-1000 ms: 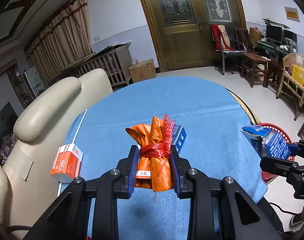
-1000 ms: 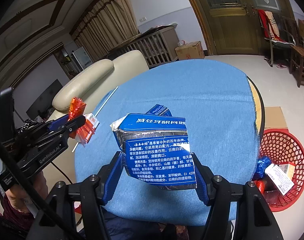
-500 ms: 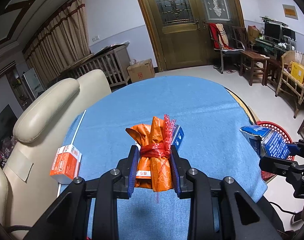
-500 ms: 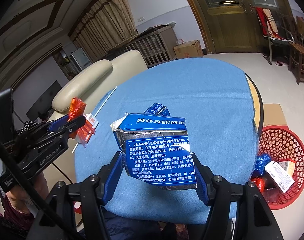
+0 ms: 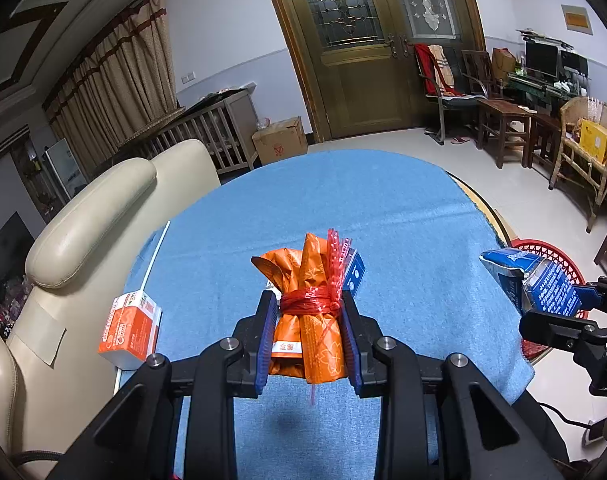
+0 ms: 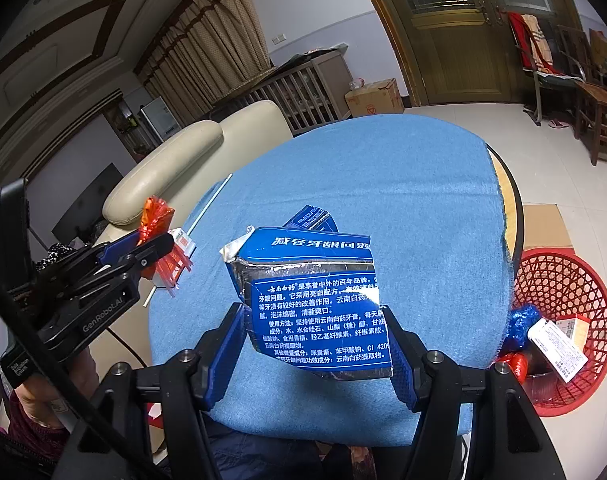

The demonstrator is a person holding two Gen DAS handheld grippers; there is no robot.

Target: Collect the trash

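My left gripper (image 5: 308, 332) is shut on an orange wrapper bundle (image 5: 309, 320) tied with red plastic, held above the blue tablecloth (image 5: 383, 216). It shows at the left of the right wrist view (image 6: 155, 220). My right gripper (image 6: 317, 344) is shut on a torn blue toothpaste box (image 6: 315, 300), held over the table's near right edge; it shows at the right of the left wrist view (image 5: 539, 284). A red mesh trash basket (image 6: 563, 280) stands on the floor to the right and holds several pieces of trash. A small blue box (image 6: 309, 216) lies on the cloth.
An orange and white carton (image 5: 129, 326) stands at the table's left edge beside a thin white stick (image 5: 155, 252). A cream armchair (image 5: 83, 216) is close on the left. A flat cardboard sheet (image 6: 547, 226) lies behind the basket. Wooden chairs (image 5: 503, 120) and doors are far off.
Both grippers keep their grip. The views have shifted only slightly; the right gripper with the blue box has drifted a little toward the basket side.
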